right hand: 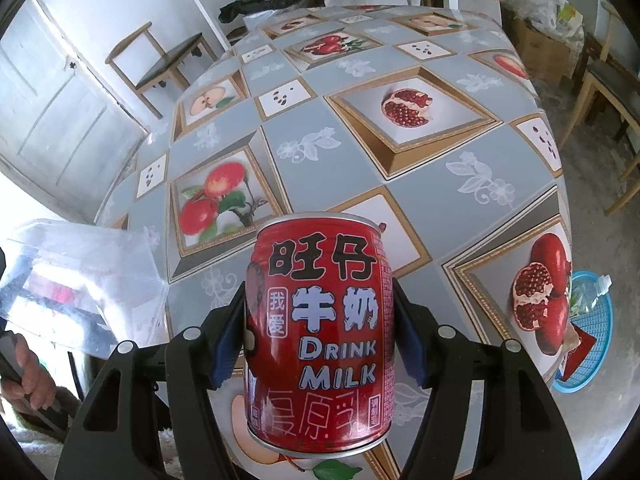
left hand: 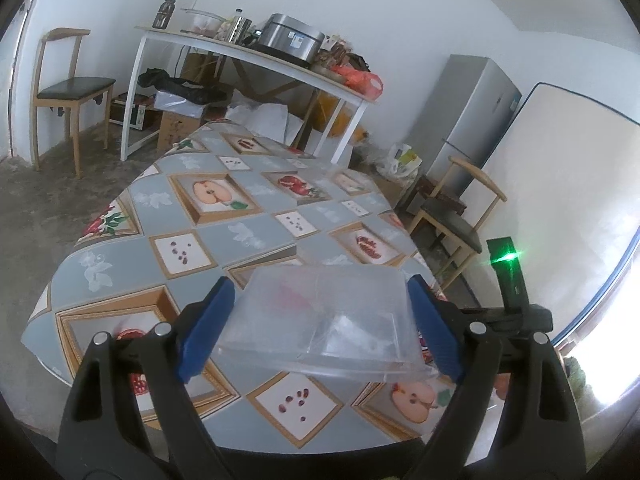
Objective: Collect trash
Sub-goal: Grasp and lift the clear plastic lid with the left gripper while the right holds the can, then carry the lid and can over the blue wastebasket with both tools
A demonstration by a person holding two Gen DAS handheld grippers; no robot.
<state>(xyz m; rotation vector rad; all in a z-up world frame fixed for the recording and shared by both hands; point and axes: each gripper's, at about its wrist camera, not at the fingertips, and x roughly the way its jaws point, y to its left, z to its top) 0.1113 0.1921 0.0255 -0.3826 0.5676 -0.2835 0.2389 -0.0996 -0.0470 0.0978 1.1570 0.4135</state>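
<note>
Above the bare surface (right hand: pixel 360 152), left claw (left hand: pixel 320 320) grips a clear plastic box (left hand: pixel 324 320), right claw (right hand: pixel 320 328) a red milk can (right hand: pixel 320 336); both await the blue basket (right hand: pixel 592 344).

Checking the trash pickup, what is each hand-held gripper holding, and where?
Left hand-held gripper: clear box, by its sides. Right: red can, around its middle.

Left tongs (left hand: pixel 320 320) spread wide around a load, right tongs (right hand: pixel 318 332) clamped, angled steeply down
</note>
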